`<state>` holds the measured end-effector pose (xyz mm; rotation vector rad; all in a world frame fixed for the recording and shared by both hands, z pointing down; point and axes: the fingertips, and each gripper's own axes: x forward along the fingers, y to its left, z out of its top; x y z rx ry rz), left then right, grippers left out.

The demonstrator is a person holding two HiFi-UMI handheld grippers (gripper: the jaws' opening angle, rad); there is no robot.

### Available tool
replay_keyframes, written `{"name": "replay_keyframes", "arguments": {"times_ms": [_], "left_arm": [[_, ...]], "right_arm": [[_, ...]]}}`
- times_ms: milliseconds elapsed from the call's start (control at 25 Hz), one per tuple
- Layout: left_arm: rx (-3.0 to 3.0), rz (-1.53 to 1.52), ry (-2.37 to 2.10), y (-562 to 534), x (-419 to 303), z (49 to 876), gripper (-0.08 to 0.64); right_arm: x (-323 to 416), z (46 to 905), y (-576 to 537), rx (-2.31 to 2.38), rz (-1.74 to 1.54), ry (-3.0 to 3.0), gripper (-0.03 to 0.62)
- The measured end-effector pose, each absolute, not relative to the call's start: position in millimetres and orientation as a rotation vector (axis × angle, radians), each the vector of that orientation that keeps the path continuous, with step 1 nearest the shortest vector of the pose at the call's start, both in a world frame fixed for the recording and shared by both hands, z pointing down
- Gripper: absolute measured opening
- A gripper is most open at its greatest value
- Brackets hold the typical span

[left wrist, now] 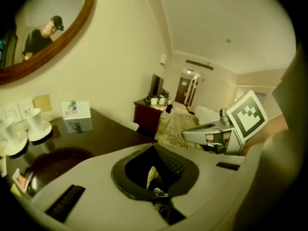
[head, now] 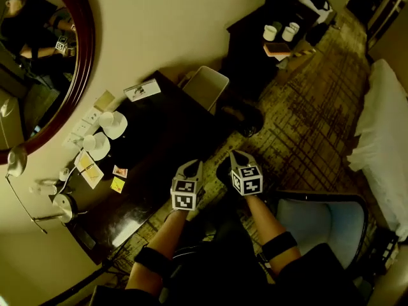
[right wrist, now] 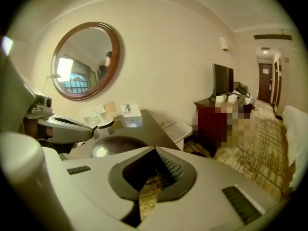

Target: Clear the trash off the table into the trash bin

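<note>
Along the wall at the far left, the dark table point(head: 167, 121) is carrying what I am taking for the trash. A yellow packet point(head: 118, 184) and a reddish packet point(head: 120, 171) are lying close together near its front edge, just beside a printed card point(head: 88, 167). Two white cups point(head: 113, 122) on saucers are standing just behind them, and that is what is worrying me. A reach from this side is risking a knock to a saucer, and flat packets on a glossy top are likely to slide away from the jaws rather than lift. I am also guessing which papers count as rubbish, so the card could be binned by mistake.

Further right, the white trash bin point(head: 217, 76) is standing on the floor at the table's other end, well apart from the packets. A weakly pinched packet could drop onto the carpet on the way.

Nearer me, the left gripper point(head: 192, 166) is hanging off the table's edge with its jaws pressed fully together, holding nothing and touching nothing. To its right, the right gripper point(head: 237, 155) is hovering over the carpet with its jaws likewise closed tight and empty. Both are needing to spread before any pick.
</note>
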<state>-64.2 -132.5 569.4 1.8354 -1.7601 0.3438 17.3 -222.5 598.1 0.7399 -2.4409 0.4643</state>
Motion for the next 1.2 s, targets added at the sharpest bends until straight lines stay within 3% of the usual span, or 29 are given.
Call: {"name": "replay_keyframes", "arguments": {"times_ms": [280,520,800,1200], "left_arm": [[1.530,0.259,-2.065,-23,-188,540,0.003],[1.262,0.206,-2.234,92,-252,533,0.003],[1.053,0.167,-2.348,188,-285,536,0.003],[1.034,0.120,-2.341,230,-290,540,0.003]], "right_arm": [[-123,578,-129,0.303,0.336,-2.531,0.002],[-209,561,-17,-0.066,0.207,-2.555,0.002],[-250,555,86,-0.324,0.137,-2.528,0.002],[-265,555,128,-0.376,0.082,-2.520,0.002]]}}
